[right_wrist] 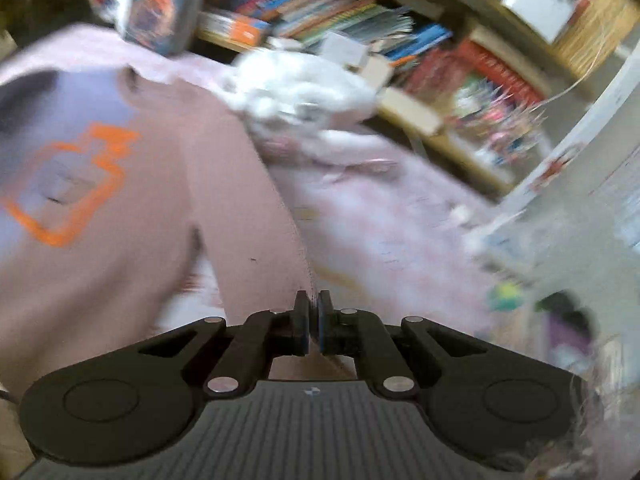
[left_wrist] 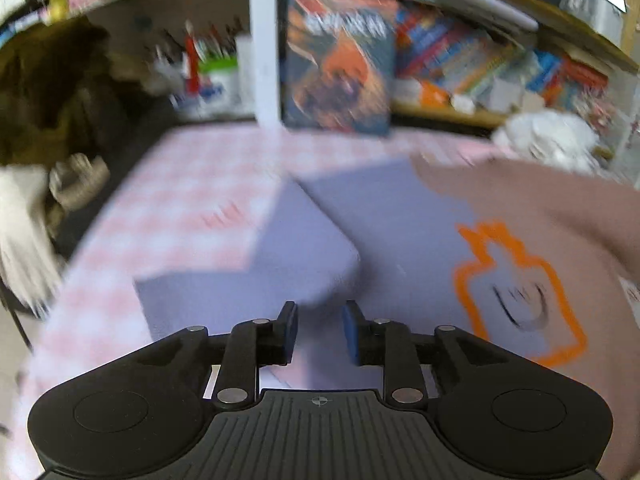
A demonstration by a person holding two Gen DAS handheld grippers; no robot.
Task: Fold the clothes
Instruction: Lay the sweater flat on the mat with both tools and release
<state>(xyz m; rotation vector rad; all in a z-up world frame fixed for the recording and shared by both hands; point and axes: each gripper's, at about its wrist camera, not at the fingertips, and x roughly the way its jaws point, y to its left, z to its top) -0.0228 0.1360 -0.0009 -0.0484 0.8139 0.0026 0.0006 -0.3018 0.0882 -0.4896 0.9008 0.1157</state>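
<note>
Spread on the pink checked tablecloth [left_wrist: 176,184], the soft, light sweatshirt [right_wrist: 132,264] wants gripping at its sleeve edge, where the right gripper [right_wrist: 313,322] is clamped, left gripper [left_wrist: 320,330] parted and empty.

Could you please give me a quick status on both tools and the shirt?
Left tool open, empty. Right tool shut on shirt sleeve edge. White bundle lies beyond.

The bench [left_wrist: 168,208] carries a pink-checked cloth. A lavender-and-pink shirt [left_wrist: 400,232] lies on it; crumpled white fabric [left_wrist: 548,136] lies beyond the shirt.
</note>
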